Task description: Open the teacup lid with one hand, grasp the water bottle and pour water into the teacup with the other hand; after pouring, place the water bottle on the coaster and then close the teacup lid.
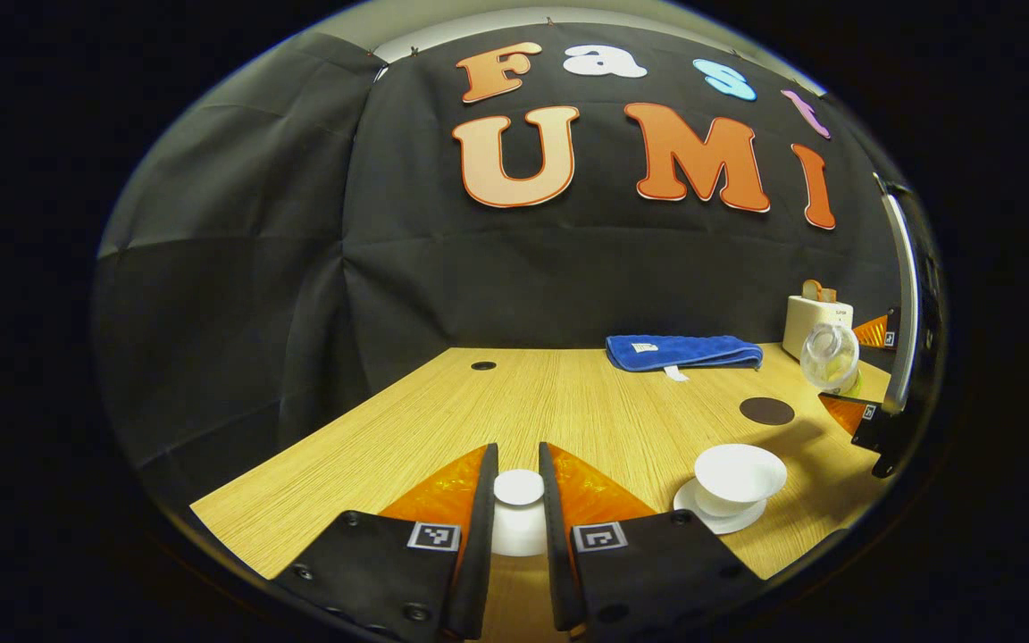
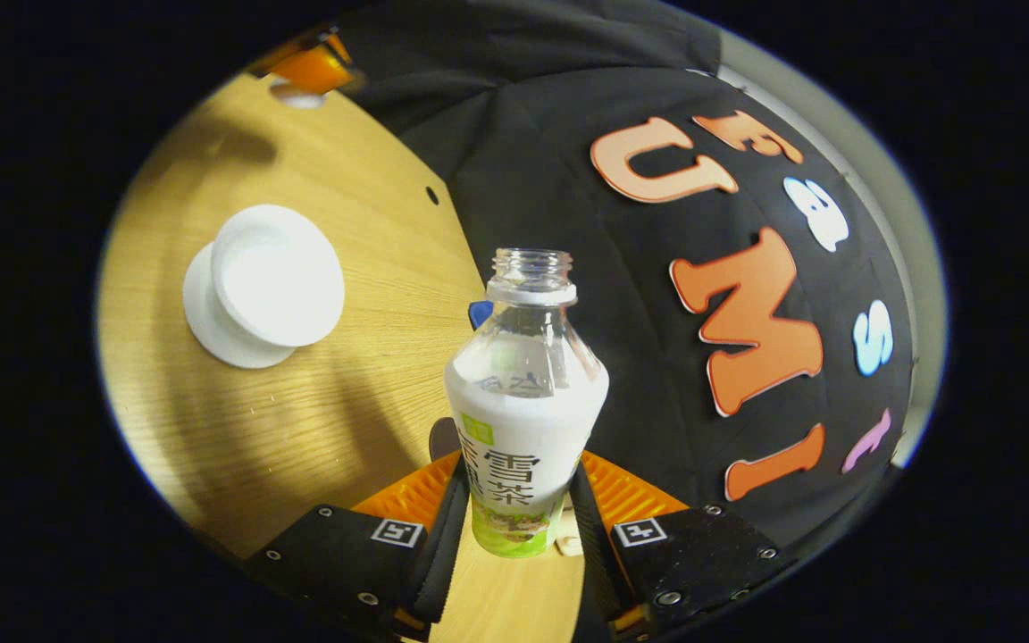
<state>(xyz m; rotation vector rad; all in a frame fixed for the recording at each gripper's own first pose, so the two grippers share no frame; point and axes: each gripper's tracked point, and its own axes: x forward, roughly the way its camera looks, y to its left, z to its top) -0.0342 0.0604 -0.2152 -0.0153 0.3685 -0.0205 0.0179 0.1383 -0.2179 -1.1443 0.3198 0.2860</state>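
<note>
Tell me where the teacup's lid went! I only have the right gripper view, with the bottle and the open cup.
Observer: The left gripper holds the lid between its fingers, just above the table.
Operator: What's the blue bit behind my bottle?
Observer: A folded blue towel, lying at the table's far edge.
Operator: Is the coaster free for the bottle?
Observer: Yes, the dark round coaster lies bare, between the towel and the teacup.
</note>
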